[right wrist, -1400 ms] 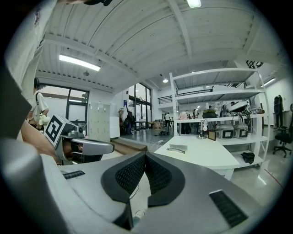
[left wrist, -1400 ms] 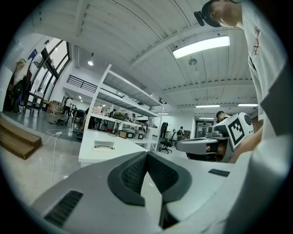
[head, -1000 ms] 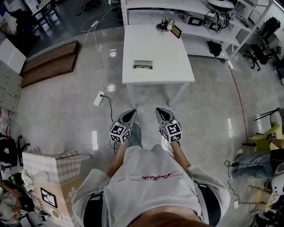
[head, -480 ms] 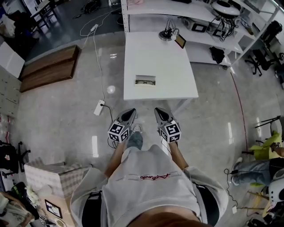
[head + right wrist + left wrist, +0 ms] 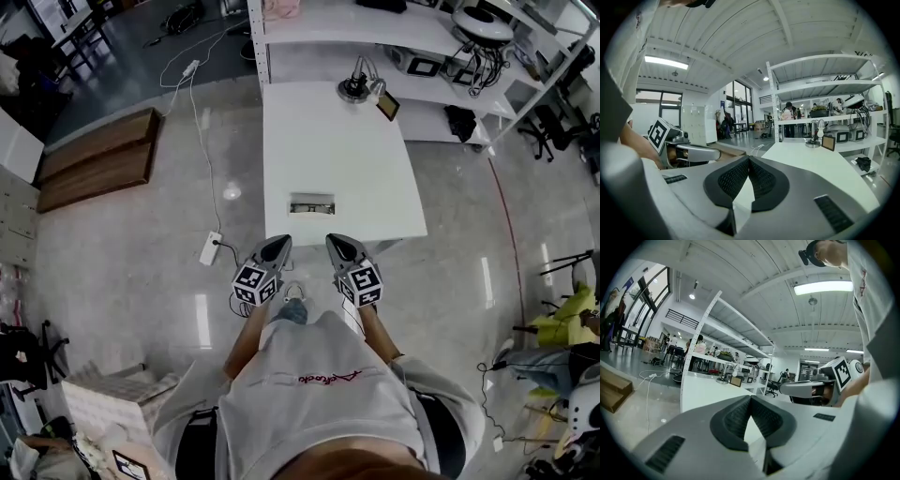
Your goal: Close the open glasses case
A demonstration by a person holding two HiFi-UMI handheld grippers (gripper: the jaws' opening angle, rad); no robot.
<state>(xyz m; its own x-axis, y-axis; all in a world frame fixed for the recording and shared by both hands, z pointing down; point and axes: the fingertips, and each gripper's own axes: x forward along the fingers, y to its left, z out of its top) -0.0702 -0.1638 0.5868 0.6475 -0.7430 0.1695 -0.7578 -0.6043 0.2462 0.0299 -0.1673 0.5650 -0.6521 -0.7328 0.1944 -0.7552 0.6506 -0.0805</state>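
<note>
The open glasses case (image 5: 311, 203) lies near the front edge of the white table (image 5: 337, 150), its dark inside facing up. My left gripper (image 5: 280, 240) and right gripper (image 5: 333, 239) are held side by side just short of that edge, pointing at the table, the case a little ahead between them. Both are shut with nothing held. In the left gripper view the left gripper's (image 5: 750, 397) pads meet at the tip, with the table (image 5: 701, 385) beyond. The right gripper view shows the same for the right gripper (image 5: 748, 158), and the table (image 5: 811, 159). The jaws hide the case in both gripper views.
A desk lamp (image 5: 354, 86) and a small framed screen (image 5: 387, 106) stand at the table's far end, before white shelving (image 5: 375, 28). On the floor to the left lie a power strip (image 5: 209, 247) with its cable and wooden boards (image 5: 94, 159). A cardboard box (image 5: 112, 403) sits behind me, left.
The person has walked toward the table, which has come closer, and both grippers have reached its front edge. The jaws have stayed shut.
</note>
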